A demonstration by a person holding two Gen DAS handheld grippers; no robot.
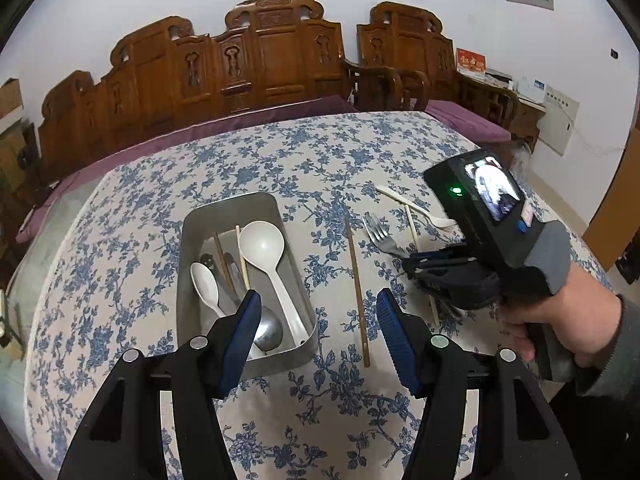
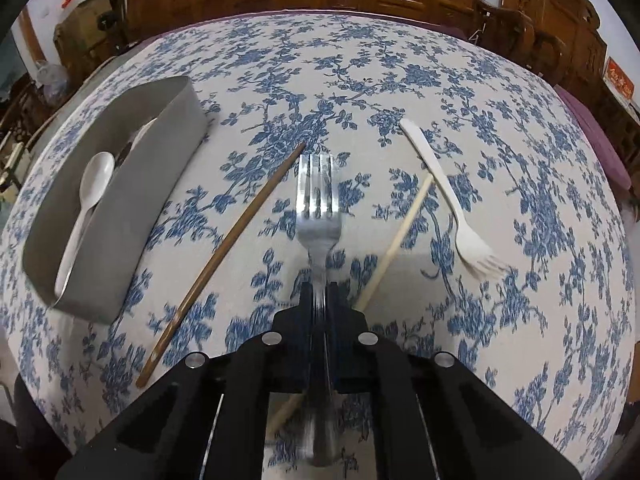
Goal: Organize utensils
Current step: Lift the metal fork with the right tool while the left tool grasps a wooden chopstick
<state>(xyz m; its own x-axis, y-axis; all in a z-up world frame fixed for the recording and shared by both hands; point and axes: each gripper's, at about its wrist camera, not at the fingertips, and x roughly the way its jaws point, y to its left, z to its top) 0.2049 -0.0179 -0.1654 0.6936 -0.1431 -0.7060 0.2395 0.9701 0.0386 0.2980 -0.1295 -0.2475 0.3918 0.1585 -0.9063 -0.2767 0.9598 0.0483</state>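
A metal tin [image 1: 192, 224] [image 2: 168, 136] sits on the floral tablecloth and holds a big white ladle [image 1: 264, 248], a small white spoon [image 1: 206, 284] [image 2: 94, 184], a metal spoon [image 1: 267, 330] and chopsticks. My left gripper [image 1: 316, 332] is open and empty above the tin's near right corner. My right gripper [image 2: 319, 292] [image 1: 416, 264] is shut on the handle of a metal fork [image 2: 318, 200] [image 1: 378, 234], tines pointing away. A brown chopstick [image 1: 357, 290] [image 2: 224, 248], a pale chopstick [image 2: 394, 244] [image 1: 412, 226] and a white plastic fork [image 2: 448, 200] [image 1: 416, 208] lie on the cloth.
The round table [image 1: 280, 152] has a blue floral cloth. Carved wooden chairs [image 1: 256, 56] with purple cushions stand behind it along the wall. The right gripper's body and the holding hand [image 1: 560, 320] fill the right of the left wrist view.
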